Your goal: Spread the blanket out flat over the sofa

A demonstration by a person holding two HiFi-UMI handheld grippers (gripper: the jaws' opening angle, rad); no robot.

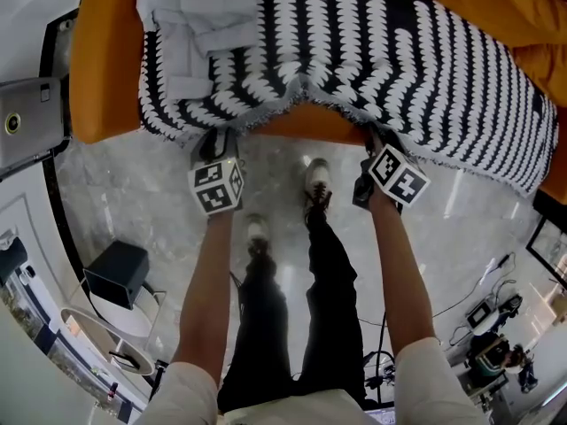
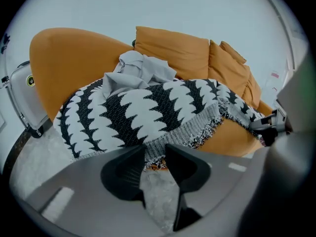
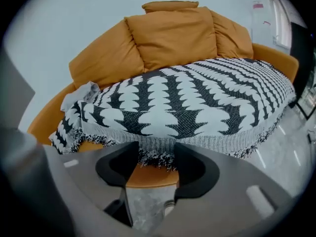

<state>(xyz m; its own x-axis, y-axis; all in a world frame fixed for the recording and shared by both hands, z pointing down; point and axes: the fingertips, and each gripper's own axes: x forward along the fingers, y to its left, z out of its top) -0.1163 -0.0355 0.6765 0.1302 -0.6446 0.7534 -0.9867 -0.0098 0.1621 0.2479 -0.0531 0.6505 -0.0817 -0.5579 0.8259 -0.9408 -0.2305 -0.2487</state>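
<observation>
Two grippers: the left gripper (image 2: 154, 152) and the right gripper (image 3: 155, 151) are both down at the front lip of the sofa (image 1: 104, 78), a bit apart and tilted down at the seat edge.
Left jaws: standing apart with nothing pinched. The blanket's edge sits right at the tips.
Right jaws: same deal, spread wide. The fringed hem (image 3: 155, 158) dangles in the gap and the pads aren't squeezing it.
Blanket: the black-and-white blanket (image 1: 381, 51) lies over the seat and its front edge hangs just past the lip toward the floor (image 1: 133, 202).
Why two spots: my guess is that working the hem at two places keeps the front edge straight, and staying low lets it drape instead of bunching on the seat.
Middle bit: between the grippers the hem rides up a little, so some orange shows.
Lumpy end: a grey cloth (image 1: 190, 16) is bunched at the person's left end. It looks like it's on top of the blanket, but I can't really tell from here.
Cushions: the orange cushions (image 3: 170, 33) sit at the back, uncovered, and the blanket runs up to their foot.
Left to do: I reckon that left end still needs smoothing.
</observation>
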